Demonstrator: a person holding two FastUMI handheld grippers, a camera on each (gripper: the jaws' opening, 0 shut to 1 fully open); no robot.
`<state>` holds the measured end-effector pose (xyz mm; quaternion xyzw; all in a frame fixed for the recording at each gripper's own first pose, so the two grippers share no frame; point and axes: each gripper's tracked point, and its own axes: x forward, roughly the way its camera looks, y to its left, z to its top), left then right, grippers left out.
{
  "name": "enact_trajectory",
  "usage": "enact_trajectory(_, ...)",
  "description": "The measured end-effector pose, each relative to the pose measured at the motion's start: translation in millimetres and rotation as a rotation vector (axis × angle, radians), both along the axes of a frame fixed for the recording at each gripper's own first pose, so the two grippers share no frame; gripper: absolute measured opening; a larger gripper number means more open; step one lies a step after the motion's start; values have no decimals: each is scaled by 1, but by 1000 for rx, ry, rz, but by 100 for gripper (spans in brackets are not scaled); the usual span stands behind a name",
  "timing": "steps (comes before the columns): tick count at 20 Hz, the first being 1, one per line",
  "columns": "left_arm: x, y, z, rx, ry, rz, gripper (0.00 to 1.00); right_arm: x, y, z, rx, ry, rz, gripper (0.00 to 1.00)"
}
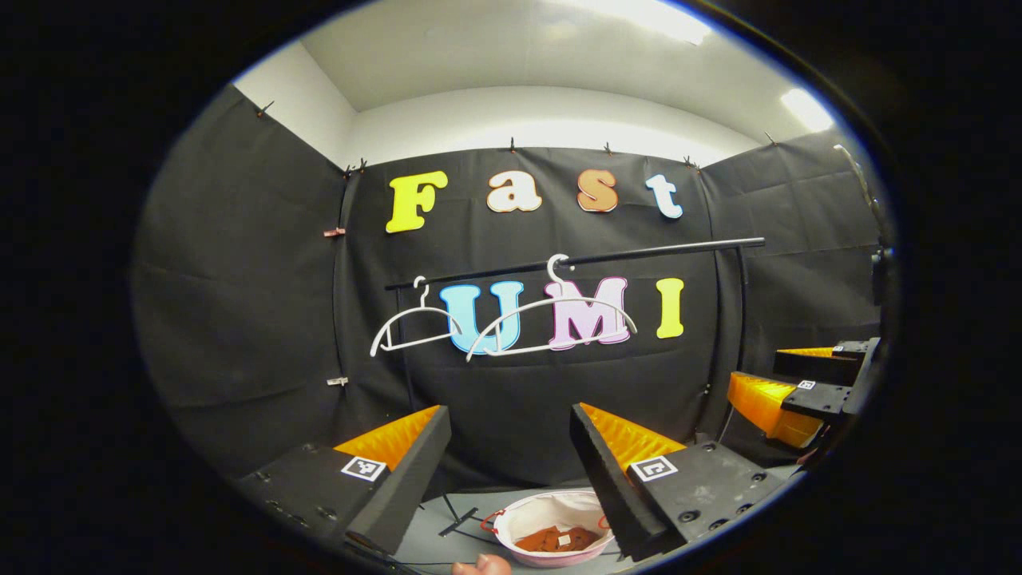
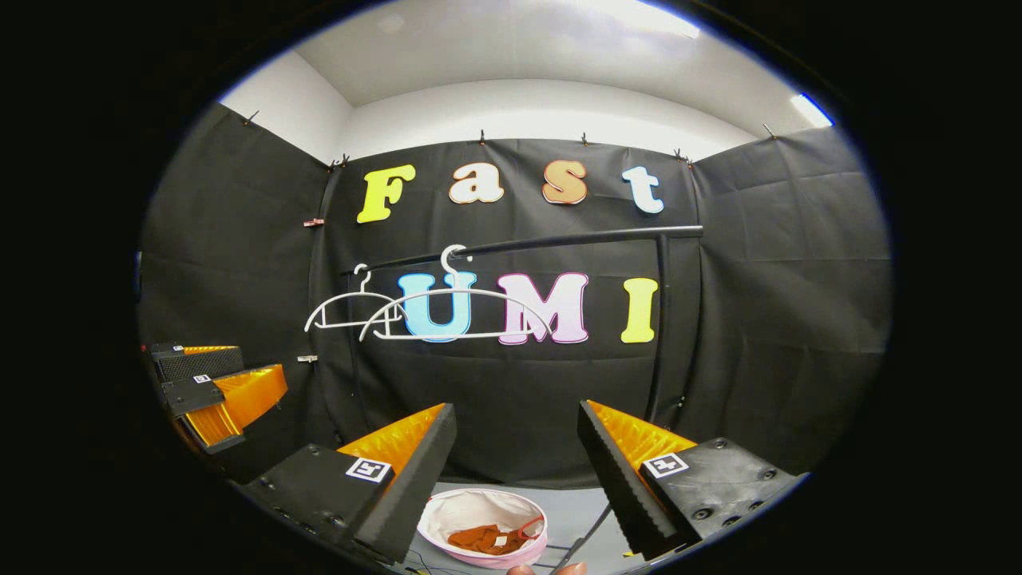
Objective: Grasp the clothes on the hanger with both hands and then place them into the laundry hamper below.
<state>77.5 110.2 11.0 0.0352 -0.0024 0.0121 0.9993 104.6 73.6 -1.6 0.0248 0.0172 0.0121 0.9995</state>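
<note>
Fingers of both grippers spread apart, empty, clothes below in laundry hamper.

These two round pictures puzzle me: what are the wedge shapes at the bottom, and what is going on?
Each picture comes from a camera riding on a hand-held gripper that a person carries. The wedges are its two fingers: the left hand-held gripper and the right hand-held gripper, both open and holding nothing. Ahead, two bare white hangers hang on a black rail. Below stands the laundry hamper, with an orange-brown garment already lying inside.
</note>
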Motion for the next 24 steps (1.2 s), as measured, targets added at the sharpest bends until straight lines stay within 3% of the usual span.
enact_trajectory(4, -18, -19, 6, 9, -18, 7, 93, -20, -12, 7, -25, -28, 17, 99)
enact_trajectory(5, -22, -26, 7, 5, -24, 2, 95, -23, -14, 6, -27, -26, 23, 94)
enact_trajectory(8, -32, -48, -3, -11, 2, -39, 94, -33, -22, 10, -3, -30, 29, 94)
enact_trajectory(10, -38, -57, -3, -17, 11, -43, 99, -37, -28, 10, 2, -32, 27, 94)
enact_trajectory(11, -42, -60, -2, -16, 10, -43, 99, -40, -31, 13, 3, -37, 23, 94)
enact_trajectory(12, -44, -61, -1, -16, 9, -43, 99, -43, -33, 15, 4, -43, 24, 100)
enact_trajectory(15, -51, -66, 5, -10, -3, -46, 99, -49, -37, 19, 0, -59, 21, 99)
enact_trajectory(16, -53, -67, 4, -5, -3, -45, 99, -50, -37, 18, 2, -57, 24, 94)
enact_trajectory(18, -55, -68, 4, -1, 0, -41, 99, -53, -37, 17, 5, -52, 28, 94)
enact_trajectory(19, -57, -69, 3, -5, 5, -43, 99, -53, -37, 17, 5, -52, 28, 99)
enact_trajectory(24, -61, -72, 1, -12, 28, -56, 96, -57, -38, 20, 4, -56, 22, 99)
